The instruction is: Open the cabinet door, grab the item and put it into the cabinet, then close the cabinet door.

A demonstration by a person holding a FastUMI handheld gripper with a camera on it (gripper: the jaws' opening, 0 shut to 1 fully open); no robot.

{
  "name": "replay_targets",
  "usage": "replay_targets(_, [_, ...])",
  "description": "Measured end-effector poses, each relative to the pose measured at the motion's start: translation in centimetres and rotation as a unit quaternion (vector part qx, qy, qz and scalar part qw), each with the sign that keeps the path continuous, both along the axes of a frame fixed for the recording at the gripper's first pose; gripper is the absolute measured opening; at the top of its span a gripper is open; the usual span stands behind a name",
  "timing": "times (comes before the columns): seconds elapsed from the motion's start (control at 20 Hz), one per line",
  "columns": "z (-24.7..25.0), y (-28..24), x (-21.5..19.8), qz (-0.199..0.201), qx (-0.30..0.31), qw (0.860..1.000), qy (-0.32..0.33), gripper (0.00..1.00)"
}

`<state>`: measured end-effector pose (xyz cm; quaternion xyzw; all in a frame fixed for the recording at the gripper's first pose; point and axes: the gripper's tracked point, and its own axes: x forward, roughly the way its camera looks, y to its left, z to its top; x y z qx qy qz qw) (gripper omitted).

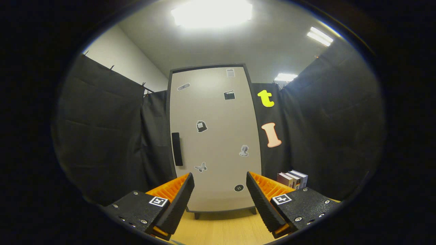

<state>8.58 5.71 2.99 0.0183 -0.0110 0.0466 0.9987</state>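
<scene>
cabinet [214, 136] stood upright on a wooden table [221, 229], directly beyond the fingers at 12 o'clock from the gripper [220, 185]. its door [218, 112] was closed and flush within the dark frame. a dark vertical handle [176, 149] sat on the door's left edge, at roughly 10 o'clock from the fingertips. several small stickers were scattered across the door face, including a butterfly sticker [200, 167] just above the left fingertip and a round sticker [238, 188] between the two fingers.

gripper jaws were apart, with nothing between them and no contact with the cabinet. a row of boxes [293, 179], standing side by side, sat on the table beside the cabinet's right side, at 2 o'clock from the right finger. black cloth [109, 136] enclosed the booth on both sides.
</scene>
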Motion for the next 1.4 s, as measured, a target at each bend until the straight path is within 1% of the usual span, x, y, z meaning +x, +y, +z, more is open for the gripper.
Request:
replay_targets(0.35, [2.3,4.8,5.7,0.039,0.009,0.999,-0.006,0.95])
replay_targets(0.45, [2.5,6.8,7.2,0.057,0.013,0.998,-0.005,0.95])
replay_targets(0.65, [2.4,9.7,10.3,0.077,0.017,0.997,0.004,0.95])
replay_targets(0.75, [2.2,10.8,12.1,0.083,0.016,0.996,0.012,0.95])
replay_targets(1.05, [2.1,12.7,17.3,0.081,0.024,0.996,0.014,0.94])
replay_targets(1.3, [0.9,15.1,20.1,0.1,0.01,0.994,0.031,0.92])
replay_targets(1.4, [0.0,16.4,20.9,0.11,0.0,0.993,0.043,0.89])
